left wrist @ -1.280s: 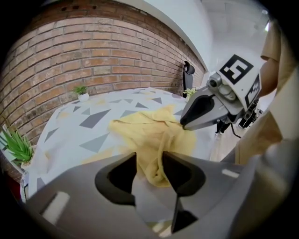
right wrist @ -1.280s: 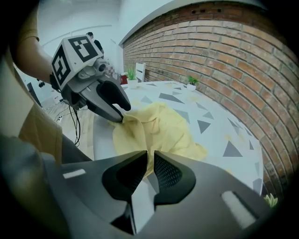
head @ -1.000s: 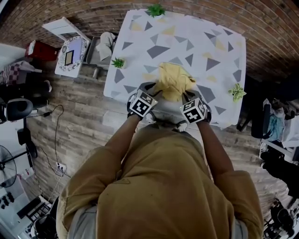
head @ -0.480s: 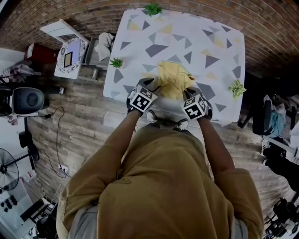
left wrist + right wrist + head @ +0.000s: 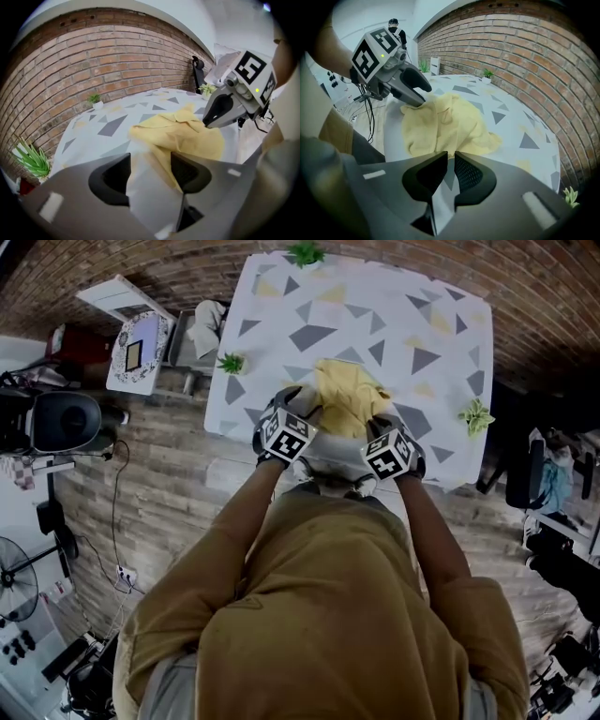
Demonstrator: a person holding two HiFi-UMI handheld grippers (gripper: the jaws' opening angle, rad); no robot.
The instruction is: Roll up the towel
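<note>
Edging forward since a second ago, the left gripper (image 5: 150, 164) has just been opening its fingers (image 5: 112, 176), with the bunched yellow towel (image 5: 349, 399) lying loose between them at the surface's (image 5: 281, 315) near edge, while the right gripper (image 5: 451, 161) is pinched shut and empty, so smooth the hem before rolling.

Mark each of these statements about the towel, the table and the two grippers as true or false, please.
1. The yellow towel lies crumpled on the patterned tablecloth. True.
2. On the left gripper the fingers are pressed together. False: they stand apart, having just been opening, and the towel's edge lies loose between them.
3. On the right gripper the fingers are nearly together, with no towel between them. True.
4. The towel is already a neat roll. False: it is a loose heap.
5. A small green plant stands at the tablecloth's far edge. True.
</note>
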